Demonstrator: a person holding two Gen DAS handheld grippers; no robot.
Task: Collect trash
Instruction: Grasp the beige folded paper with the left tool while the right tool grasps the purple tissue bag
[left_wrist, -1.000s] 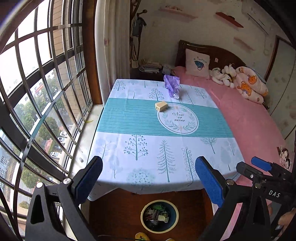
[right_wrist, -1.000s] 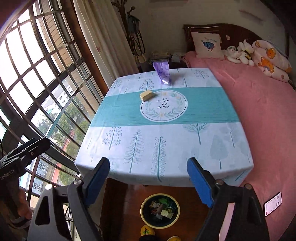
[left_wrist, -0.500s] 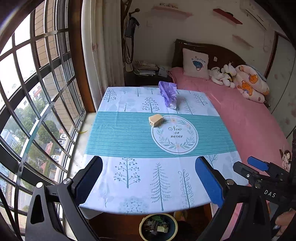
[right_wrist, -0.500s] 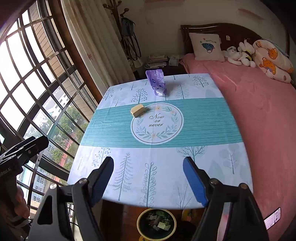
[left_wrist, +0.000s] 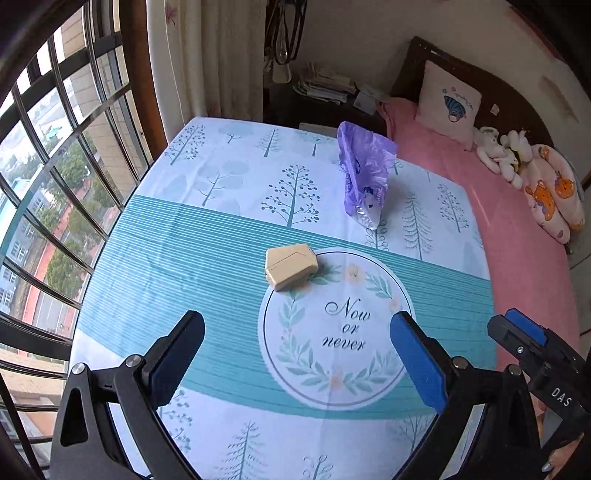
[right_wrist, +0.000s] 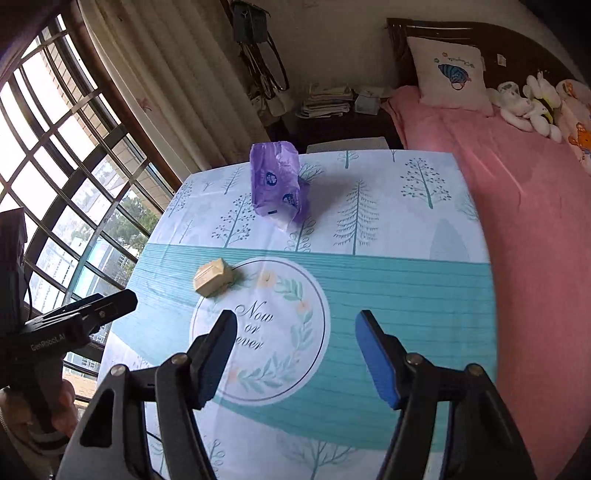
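Both tongs now over the desk (left_wrist: 155, 236) – bin gone from view | left tongs (left_wrist: 295, 354) wide open, empty | right tongs (right_wrist: 295, 354) narrowing, empty | small beige cardboard box (left_wrist: 291, 266) and crumpled purple plastic bag (left_wrist: 364, 177) lie ahead, untouched – pickup next.

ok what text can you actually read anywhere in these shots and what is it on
"Now or never": in the round wreath print on the tablecloth.
"DAS": on the right gripper, seen from the left wrist camera.
"GenRobot.AI": on the left gripper, seen from the right wrist camera.
Print on the purple bag and on the pillow: too small to read.
Beige box: no text visible.
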